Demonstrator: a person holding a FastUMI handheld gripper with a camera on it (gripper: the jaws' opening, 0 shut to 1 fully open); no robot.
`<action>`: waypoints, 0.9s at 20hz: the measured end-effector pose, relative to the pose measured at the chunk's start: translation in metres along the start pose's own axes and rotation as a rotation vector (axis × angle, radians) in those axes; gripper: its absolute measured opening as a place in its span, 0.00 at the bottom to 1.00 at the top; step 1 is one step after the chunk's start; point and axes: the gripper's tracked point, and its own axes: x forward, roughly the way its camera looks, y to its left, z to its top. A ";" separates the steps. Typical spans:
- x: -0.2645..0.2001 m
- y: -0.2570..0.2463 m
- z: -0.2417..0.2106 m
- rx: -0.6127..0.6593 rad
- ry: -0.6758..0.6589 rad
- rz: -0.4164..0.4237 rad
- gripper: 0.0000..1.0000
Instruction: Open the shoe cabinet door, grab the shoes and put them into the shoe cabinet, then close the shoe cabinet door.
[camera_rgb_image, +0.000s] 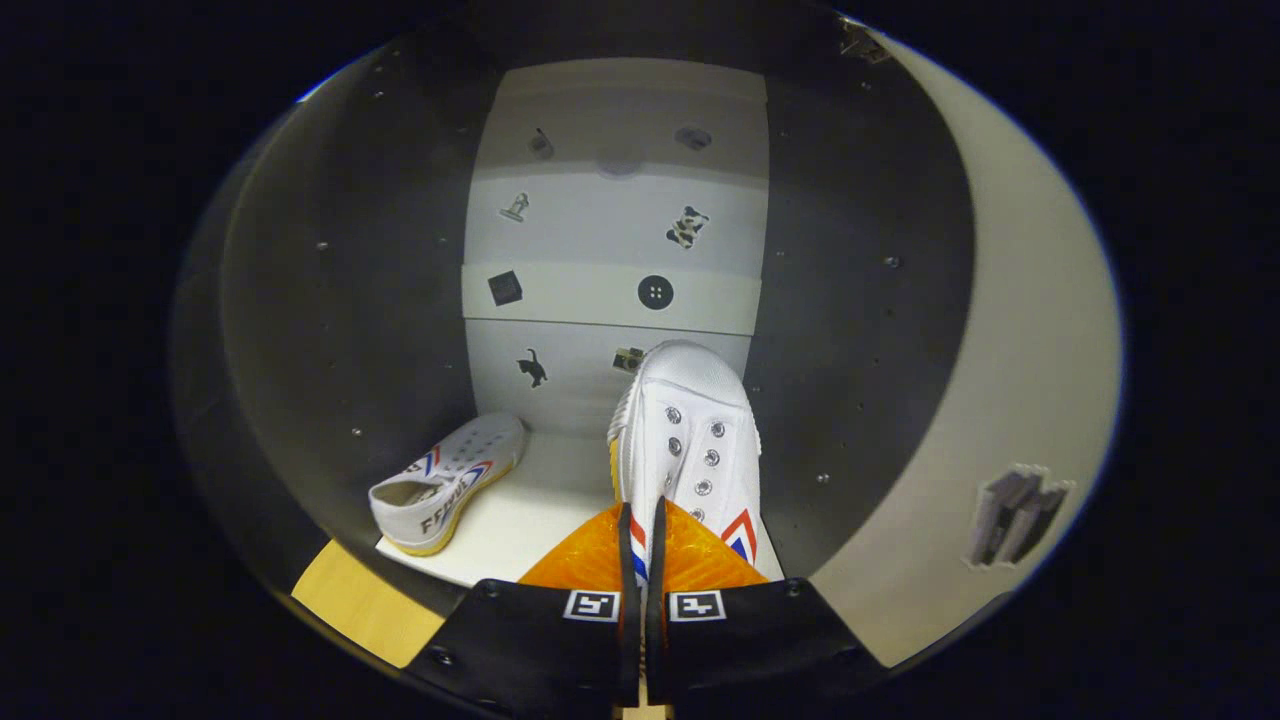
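The claw (640, 540) is reaching into the open cabinet (860, 330), its two orange fingers (585, 560) nearly together and pinched on the side wall of a white shoe (690, 430). Only a thin strip of that shoe's canvas, with its red and blue stripe, shows between them, so this looks like a firm clamp on the edge by the heel opening.

The held shoe runs straight ahead from the claw, heel nearest, toe pointing at the back wall (610, 230), its long axis in line with the fingers. Whether its sole already rests on the white shelf (520, 520) is hard to tell from here.

The other shoe (450, 480) lies on that shelf to the left and a little ahead of the fingers, apart from the held one, heel towards us and toe angled at the back corner. The door (1020, 400) stands swung out on the right.

By my reading, the pair is all but stowed. What remains is settling this shoe beside its mate, letting go, backing out, and swinging the door closed.
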 end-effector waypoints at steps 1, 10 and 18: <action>0.016 -0.001 0.001 0.017 0.017 -0.001 0.04; 0.105 0.017 -0.015 0.153 0.148 0.030 0.05; 0.059 0.037 0.002 0.148 0.055 0.051 0.39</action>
